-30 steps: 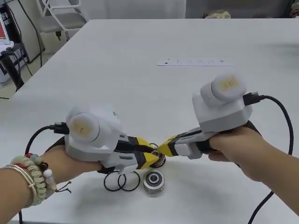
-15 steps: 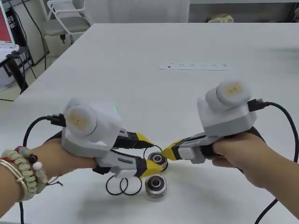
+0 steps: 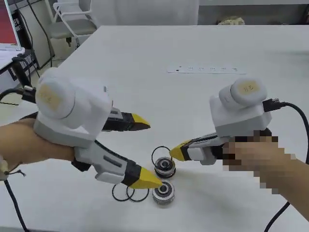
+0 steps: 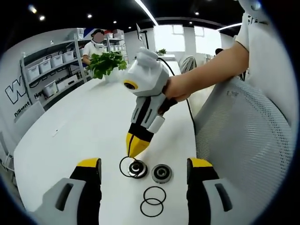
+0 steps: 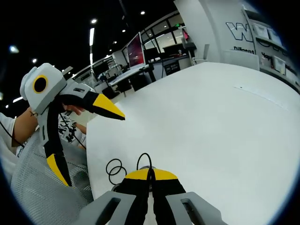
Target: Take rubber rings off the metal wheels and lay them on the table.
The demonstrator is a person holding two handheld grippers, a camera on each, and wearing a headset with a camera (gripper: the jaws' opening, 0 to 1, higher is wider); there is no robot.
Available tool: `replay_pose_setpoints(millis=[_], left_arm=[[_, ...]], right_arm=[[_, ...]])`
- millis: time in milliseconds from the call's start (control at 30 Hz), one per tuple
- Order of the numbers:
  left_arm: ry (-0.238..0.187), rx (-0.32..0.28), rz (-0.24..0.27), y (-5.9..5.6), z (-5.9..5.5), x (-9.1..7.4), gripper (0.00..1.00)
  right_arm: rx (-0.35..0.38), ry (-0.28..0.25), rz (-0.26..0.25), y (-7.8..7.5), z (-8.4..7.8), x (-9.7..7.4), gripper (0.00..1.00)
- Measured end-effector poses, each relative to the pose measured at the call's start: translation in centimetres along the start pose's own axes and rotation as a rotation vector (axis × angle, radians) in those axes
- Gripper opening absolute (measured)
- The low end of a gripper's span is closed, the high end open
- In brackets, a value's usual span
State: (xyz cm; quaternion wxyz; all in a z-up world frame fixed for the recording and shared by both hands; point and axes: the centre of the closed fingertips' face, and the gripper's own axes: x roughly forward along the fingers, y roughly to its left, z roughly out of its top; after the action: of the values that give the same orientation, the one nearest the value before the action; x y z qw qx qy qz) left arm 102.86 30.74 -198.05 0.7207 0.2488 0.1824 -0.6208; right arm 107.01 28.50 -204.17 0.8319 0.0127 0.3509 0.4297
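Two metal wheels stand near the table's front edge: one (image 3: 165, 166) (image 4: 137, 168) farther back, one (image 3: 163, 192) (image 4: 161, 173) nearer. A black rubber ring (image 3: 158, 151) (image 5: 144, 160) loops up off the farther wheel, with my right gripper (image 3: 175, 152) (image 5: 150, 176) shut on it. My left gripper (image 3: 145, 152) (image 4: 144, 164) is open and raised above the wheels, touching nothing. Two loose rubber rings (image 3: 129, 193) (image 4: 153, 201) (image 5: 113, 168) lie overlapping on the table beside the nearer wheel.
A white power strip (image 3: 207, 69) lies flat mid-table, far behind the work. A white chair (image 3: 65, 21) stands off the table's far left corner. A black cable (image 3: 294, 116) trails from the right gripper.
My left gripper has let go of the farther wheel, opened wide and lifted up and back to the left. The right gripper stays shut on the ring beside that wheel.
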Motion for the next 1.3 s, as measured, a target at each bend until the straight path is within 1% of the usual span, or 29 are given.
replay_pose_setpoints(millis=[67, 133, 200, 300, 333, 433, 633, 700, 800, 867, 933, 1000, 1033, 1100, 1200, 1267, 1300], left_arm=[[-0.004, -0.006, 0.012, 0.0, 0.2, -0.9, 0.73], [-0.008, -0.005, 0.022, -0.1, 0.3, -1.5, 0.71], [-0.021, -0.011, 0.052, 0.0, 0.5, -3.0, 0.72], [-0.026, -0.024, 0.087, 0.1, 0.5, -4.4, 0.74], [-0.025, -0.040, 0.106, 0.0, 0.4, -5.1, 0.75], [-0.031, -0.045, 0.127, -0.7, 0.1, -6.4, 0.77], [-0.032, -0.103, 0.193, -1.3, -1.4, -8.4, 0.82], [-0.032, -0.120, 0.205, -1.4, -1.9, -8.7, 0.82], [-0.024, -0.160, 0.229, -1.7, -3.1, -9.1, 0.83], [-0.017, -0.189, 0.244, -1.9, -3.8, -9.1, 0.83], [-0.017, -0.205, 0.256, -2.2, -4.3, -8.9, 0.80], [-0.017, -0.215, 0.245, -2.8, -4.6, -8.6, 0.78], [-0.012, -0.222, 0.242, -3.0, -4.9, -8.4, 0.79], [0.002, -0.225, 0.246, -3.2, -5.4, -8.1, 0.79], [0.054, -0.207, 0.247, -3.5, -6.5, -7.9, 0.79], [0.049, -0.209, 0.252, -3.4, -6.6, -7.9, 0.80], [0.038, -0.225, 0.255, -3.3, -6.6, -8.0, 0.80]], right_arm=[[0.001, -0.007, -0.001, 0.0, 0.2, -0.1, 0.00], [0.002, -0.015, -0.002, 0.0, 0.4, -0.2, 0.00], [0.002, -0.032, 0.000, 0.3, 0.9, -0.5, 0.00], [0.001, -0.051, 0.007, 0.4, 1.4, -0.7, 0.00], [-0.001, -0.056, 0.008, 0.5, 1.5, -0.7, 0.00], [-0.012, -0.063, 0.011, 0.8, 1.8, -0.8, 0.00], [-0.026, -0.074, 0.024, 1.6, 2.4, -0.9, 0.00], [-0.028, -0.080, 0.033, 1.9, 2.6, -0.9, 0.00], [-0.029, -0.088, 0.048, 2.4, 2.9, -0.8, 0.00], [-0.031, -0.091, 0.056, 2.7, 3.0, -0.8, 0.00], [-0.029, -0.096, 0.069, 3.1, 3.2, -0.7, 0.00], [-0.004, -0.107, 0.087, 3.6, 3.4, -0.5, 0.00], [0.028, -0.114, 0.115, 4.1, 3.4, -0.3, 0.00], [0.040, -0.112, 0.133, 4.6, 3.4, 0.0, 0.00], [0.037, -0.102, 0.146, 5.2, 3.2, 0.4, 0.00], [0.032, -0.091, 0.158, 5.7, 3.0, 0.6, 0.00], [0.031, -0.090, 0.166, 6.0, 2.9, 0.7, 0.00]])
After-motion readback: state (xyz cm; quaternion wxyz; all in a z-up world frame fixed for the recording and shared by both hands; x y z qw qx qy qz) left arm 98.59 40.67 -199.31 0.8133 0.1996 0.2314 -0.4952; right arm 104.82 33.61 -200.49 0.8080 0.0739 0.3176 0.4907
